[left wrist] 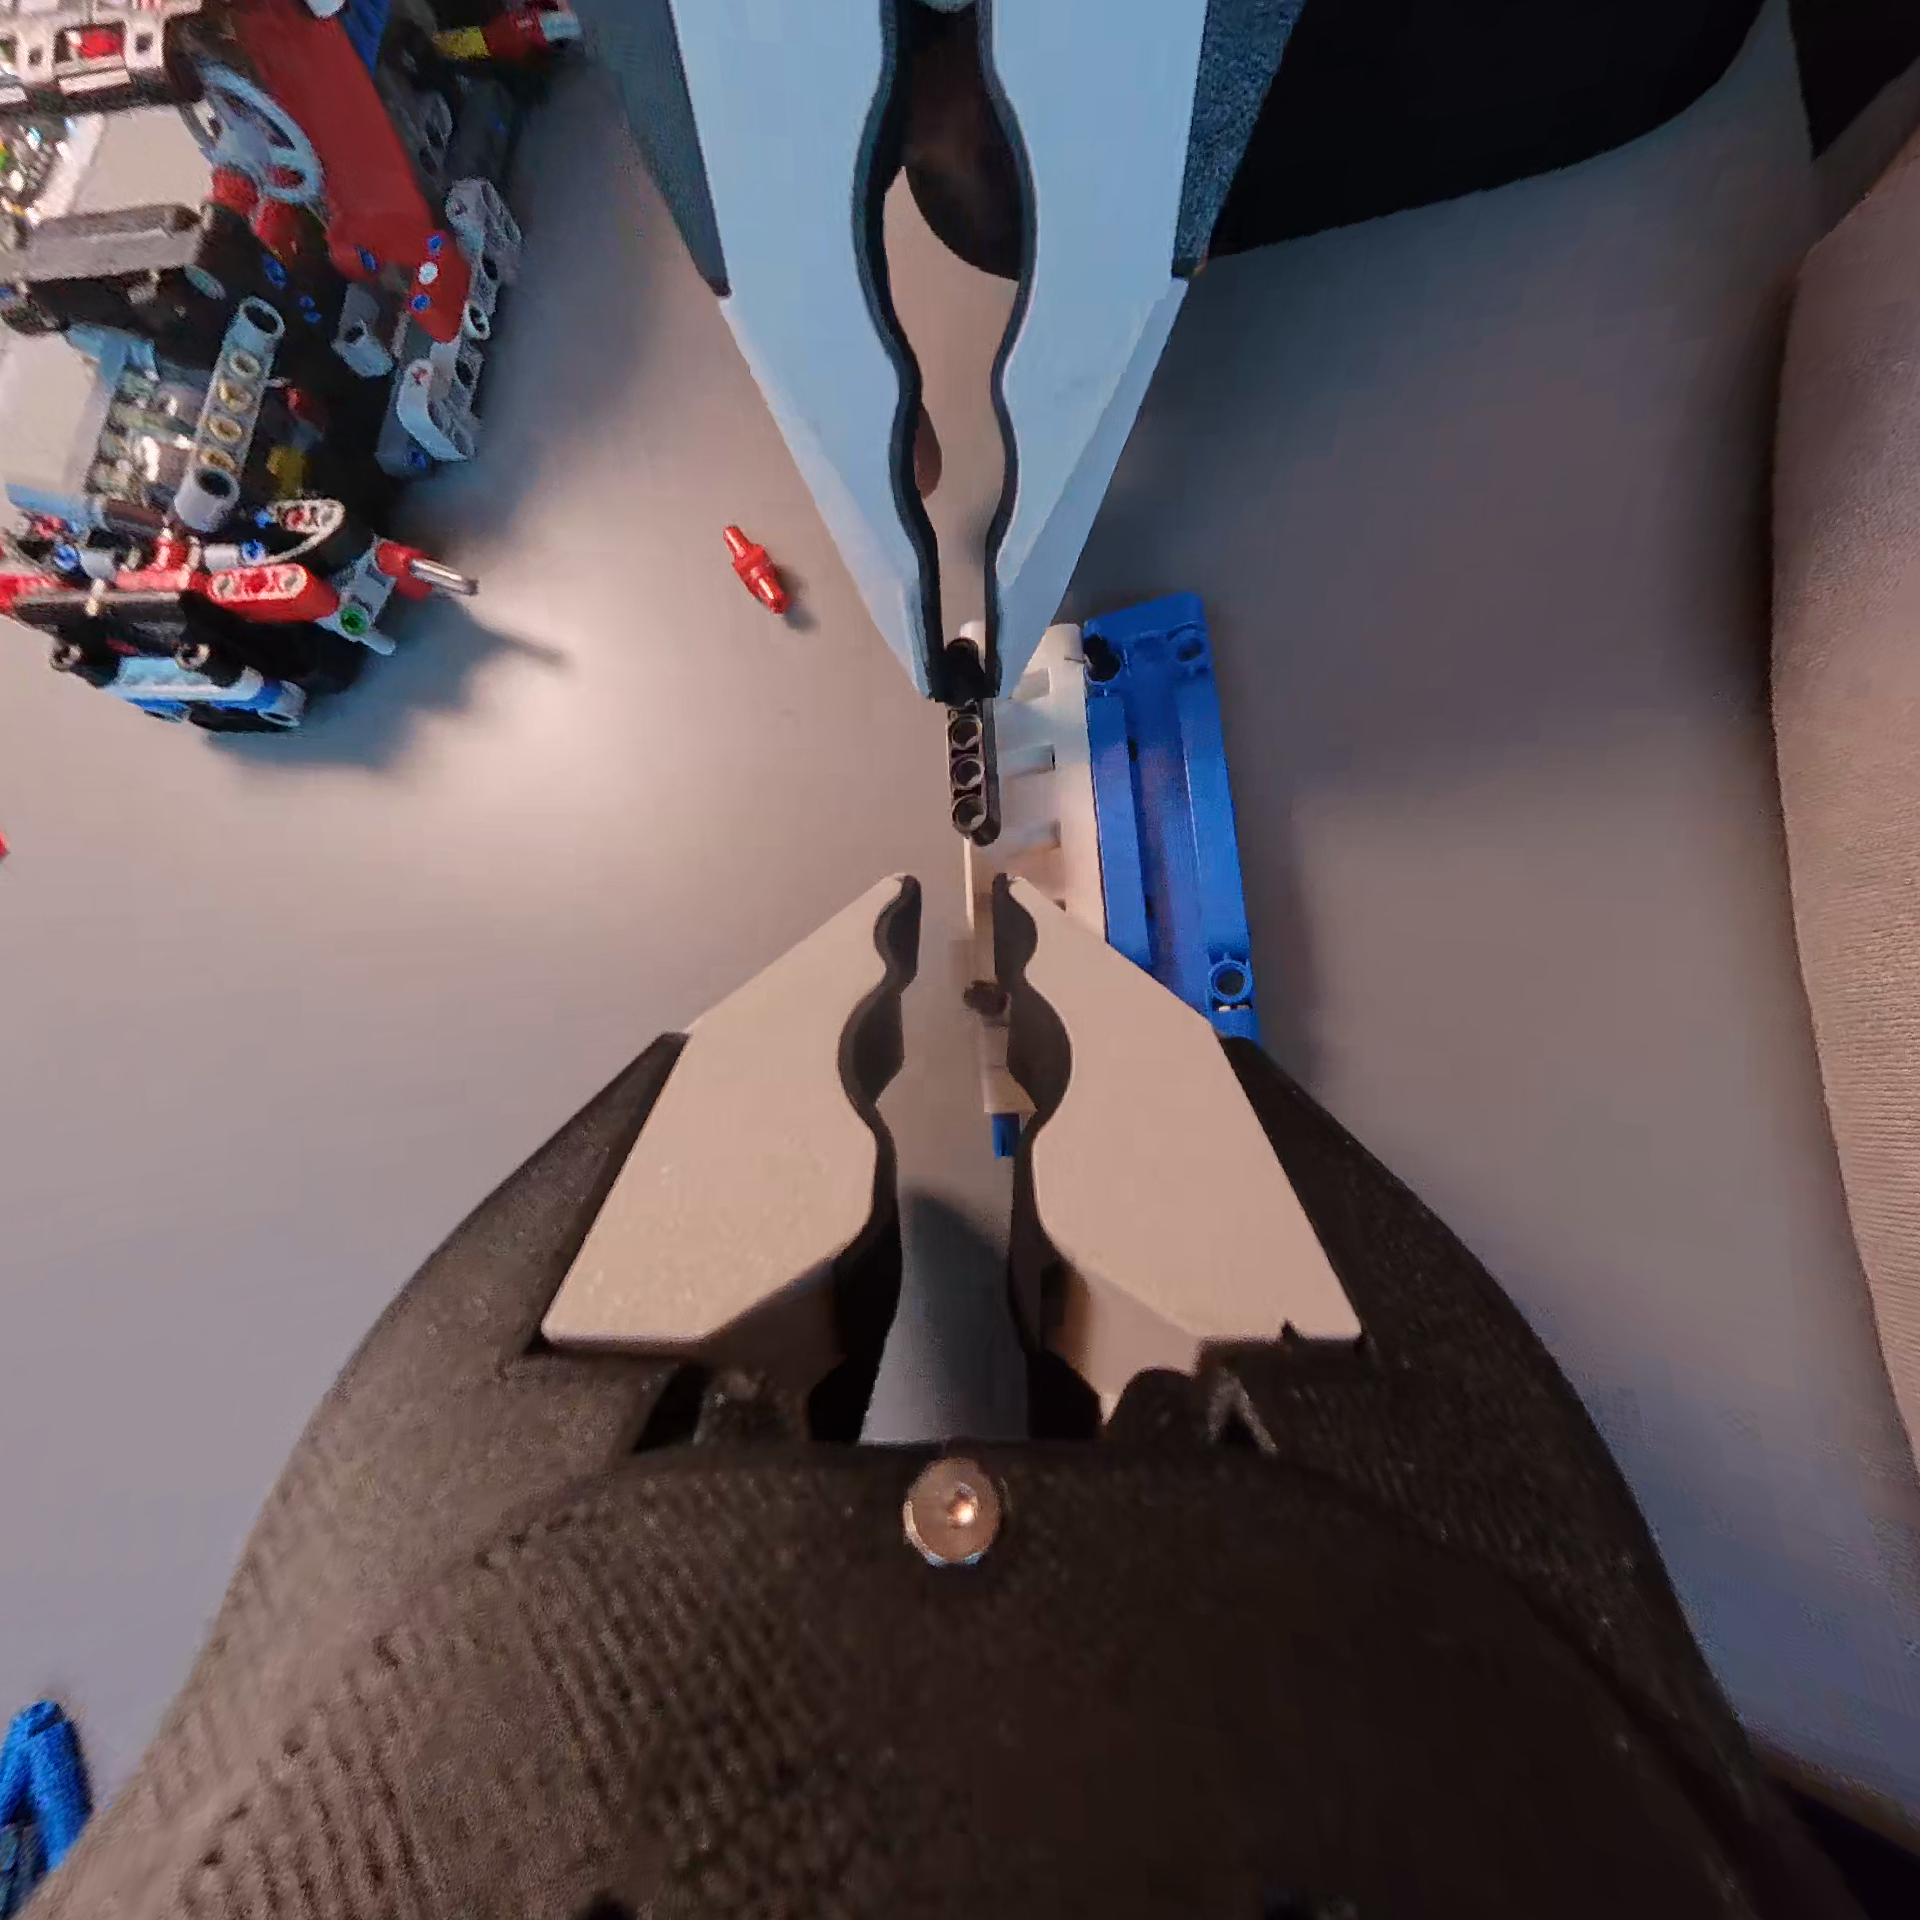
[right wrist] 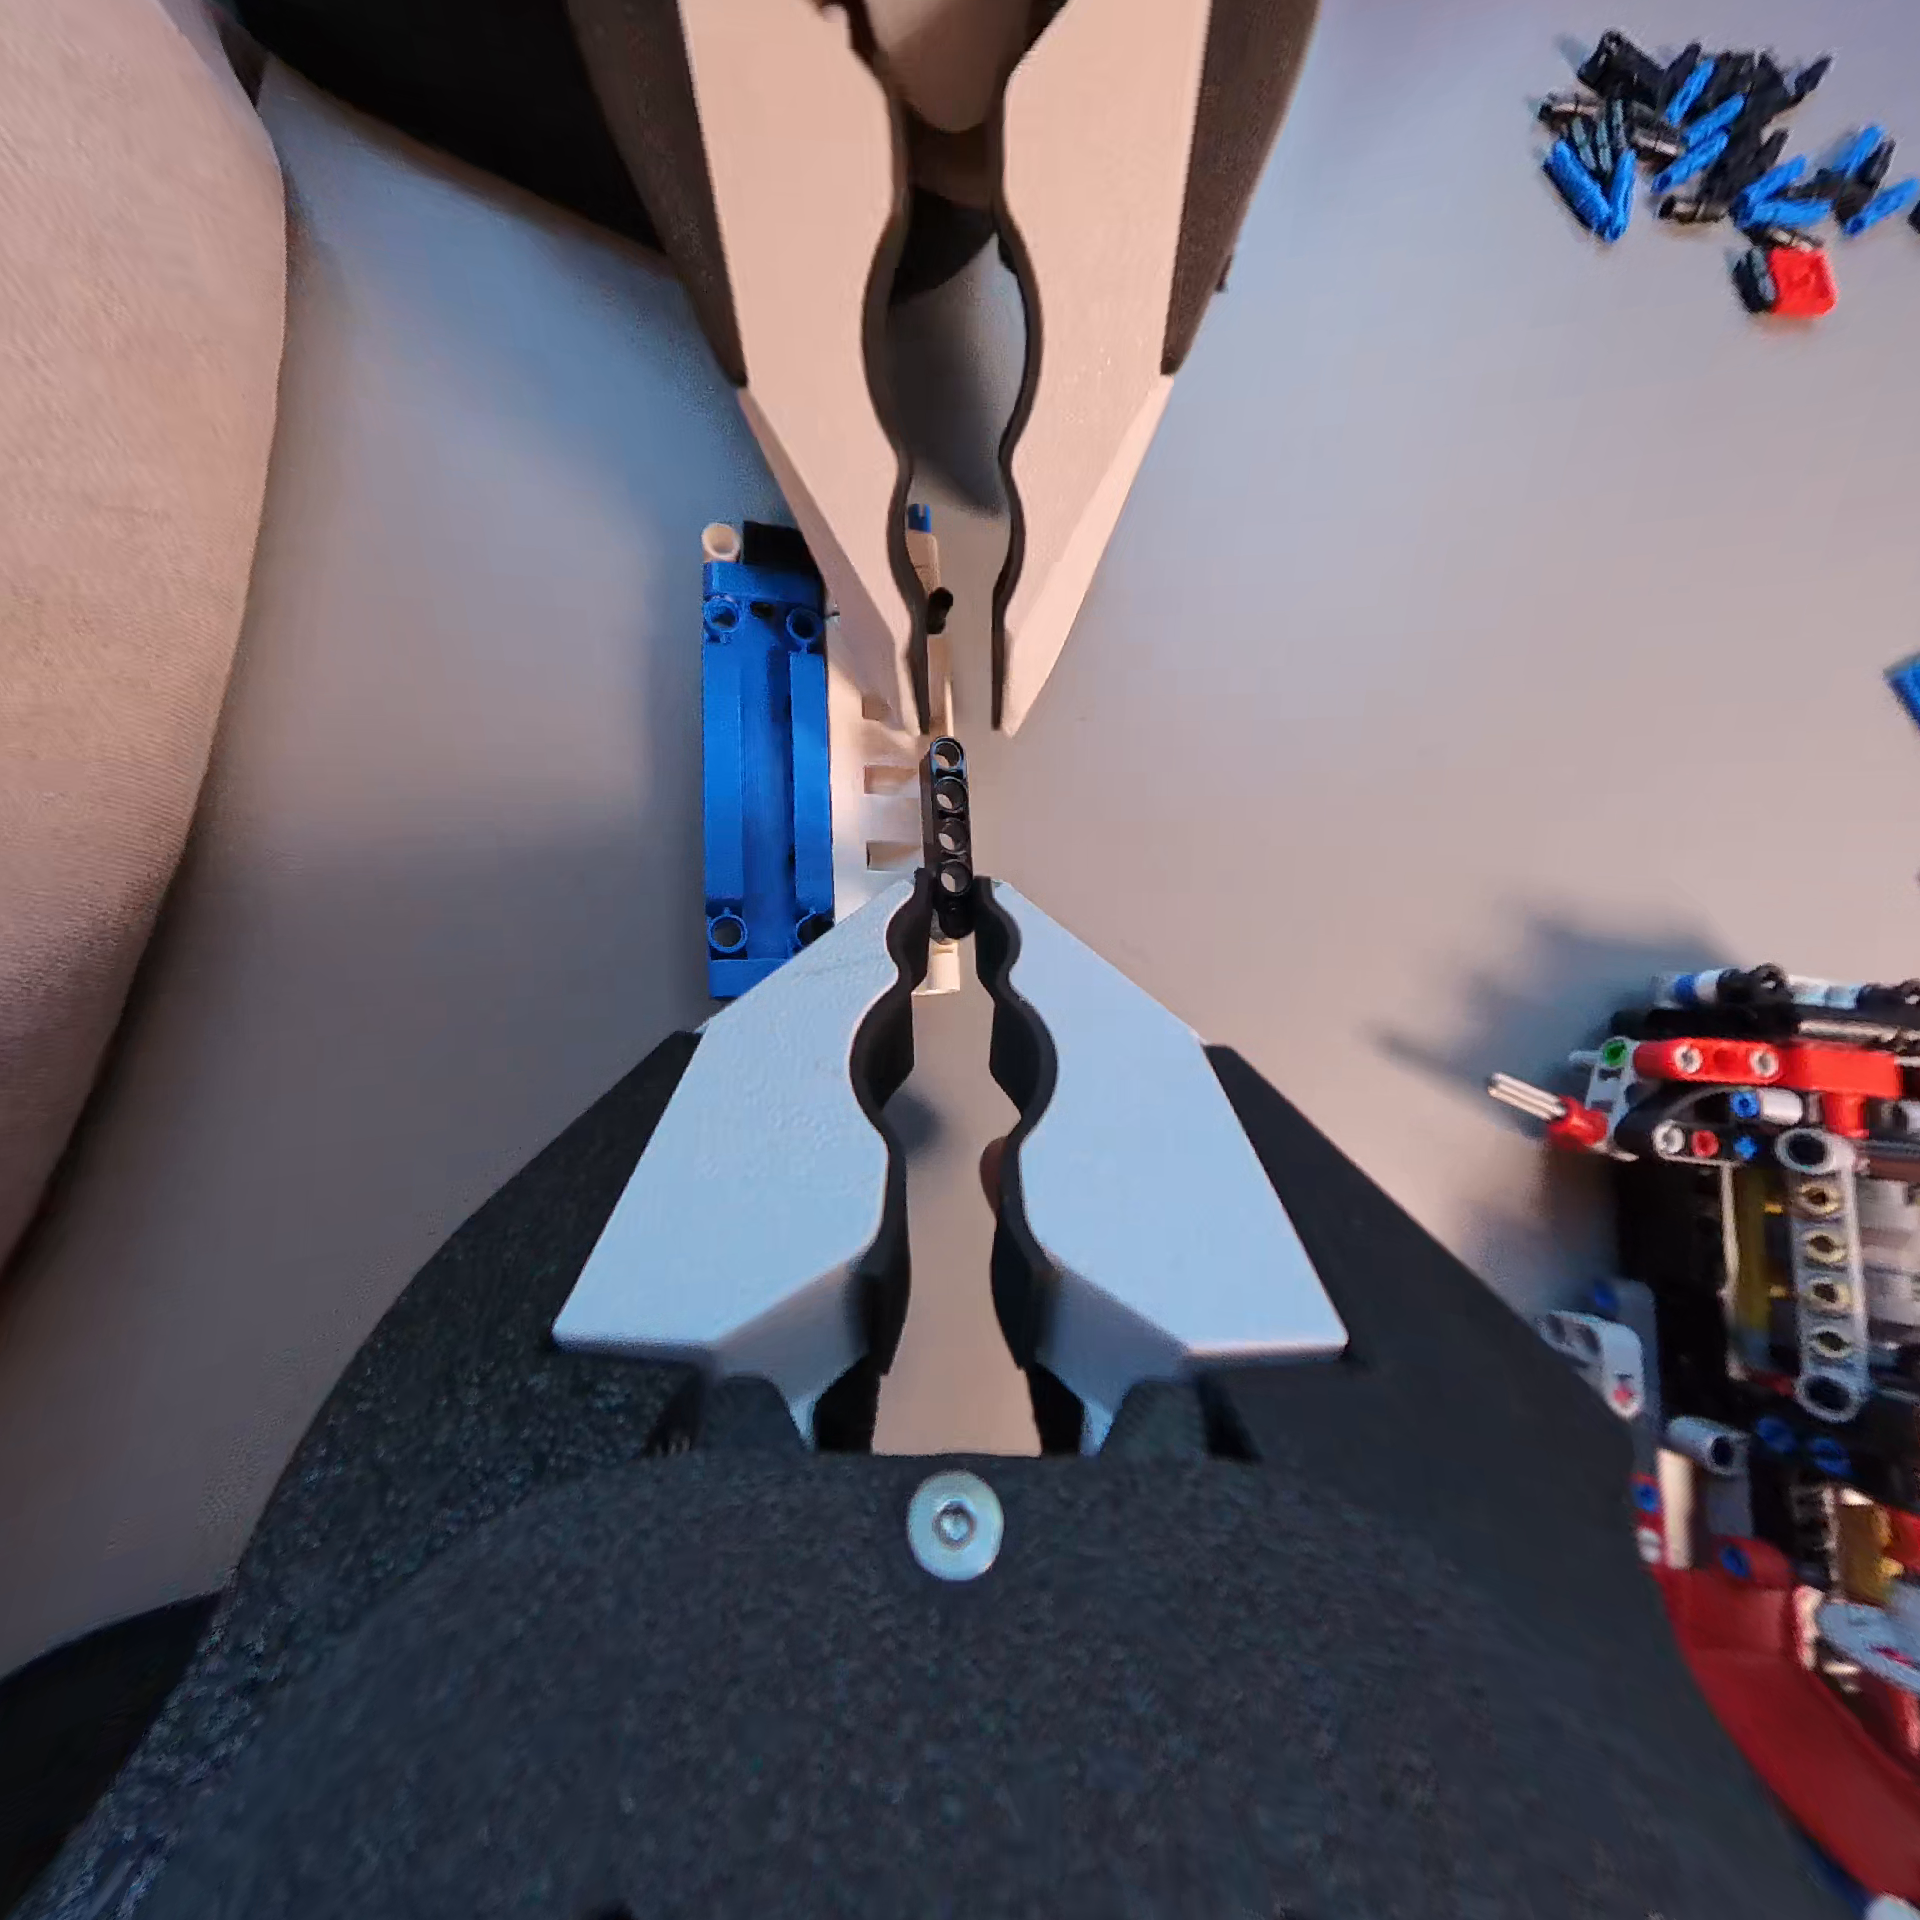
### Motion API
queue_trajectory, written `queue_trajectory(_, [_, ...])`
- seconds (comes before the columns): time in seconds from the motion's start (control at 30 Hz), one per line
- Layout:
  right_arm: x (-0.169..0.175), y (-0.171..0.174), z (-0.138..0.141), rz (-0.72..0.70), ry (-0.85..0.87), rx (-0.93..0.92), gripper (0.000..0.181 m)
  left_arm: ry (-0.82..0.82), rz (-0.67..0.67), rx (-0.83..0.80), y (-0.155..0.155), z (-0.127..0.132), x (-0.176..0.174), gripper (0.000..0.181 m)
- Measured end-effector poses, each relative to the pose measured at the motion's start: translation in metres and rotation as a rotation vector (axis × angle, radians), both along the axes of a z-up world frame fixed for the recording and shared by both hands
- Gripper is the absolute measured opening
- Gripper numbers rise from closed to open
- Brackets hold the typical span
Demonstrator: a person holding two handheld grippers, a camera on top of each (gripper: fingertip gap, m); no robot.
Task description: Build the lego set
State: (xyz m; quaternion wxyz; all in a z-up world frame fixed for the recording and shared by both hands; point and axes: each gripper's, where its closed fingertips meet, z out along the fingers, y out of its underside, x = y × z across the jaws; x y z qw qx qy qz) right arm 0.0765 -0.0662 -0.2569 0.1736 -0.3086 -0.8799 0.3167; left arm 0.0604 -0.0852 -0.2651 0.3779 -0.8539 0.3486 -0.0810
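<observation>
Between the two grippers | right gripper [right wrist: 956, 894] jaws pinch black beam [right wrist: 949, 821], long axis pointing at left gripper [left wrist: 956, 888] | left jaws clasp white-and-blue assembly [left wrist: 1164, 800], slightly parted | line holes up

Left tool [left wrist: 956, 883] and right tool [right wrist: 954, 888] face each other tip to tip, each with fingers nearly closed.
</observation>
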Motion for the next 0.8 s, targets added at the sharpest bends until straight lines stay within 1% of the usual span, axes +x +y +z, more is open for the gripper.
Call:
queue_trajectory(0.07, [-0.002, 0.002, -0.001, 0.047, 0.006, 0.018, 0.005, -0.060, -0.013, -0.078, -0.004, -0.003, 0.001, 0.006])
queue_trajectory(0.17, [-0.006, 0.004, -0.002, 0.111, -0.003, 0.045, 0.005, -0.101, -0.040, -0.127, -0.005, -0.004, 0.000, 0.005])
queue_trajectory(0.3, [-0.008, 0.007, -0.003, 0.132, -0.070, 0.083, 0.006, -0.097, -0.078, -0.116, 0.000, -0.004, -0.004, 0.003])
queue_trajectory(0.4, [-0.013, 0.009, -0.005, 0.138, -0.097, 0.136, 0.013, -0.083, -0.093, -0.106, 0.005, -0.003, -0.007, 0.002])
queue_trajectory(0.5, [-0.017, 0.004, -0.007, 0.159, -0.103, 0.149, 0.007, -0.085, -0.109, -0.109, 0.009, -0.004, -0.008, 0.003])
queue_trajectory(0.57, [-0.018, 0.005, -0.008, 0.178, -0.100, 0.178, 0.007, -0.100, -0.118, -0.117, 0.010, -0.004, -0.008, 0.003])
queue_trajectory(0.73, [-0.016, 0.005, -0.005, 0.235, -0.081, 0.249, 0.007, -0.131, -0.092, -0.110, 0.014, -0.002, -0.012, 0.001])
queue_trajectory(0.8, [-0.018, 0.007, -0.005, 0.214, -0.074, 0.263, 0.007, -0.107, -0.072, -0.094, 0.016, -0.002, -0.014, 0.001])
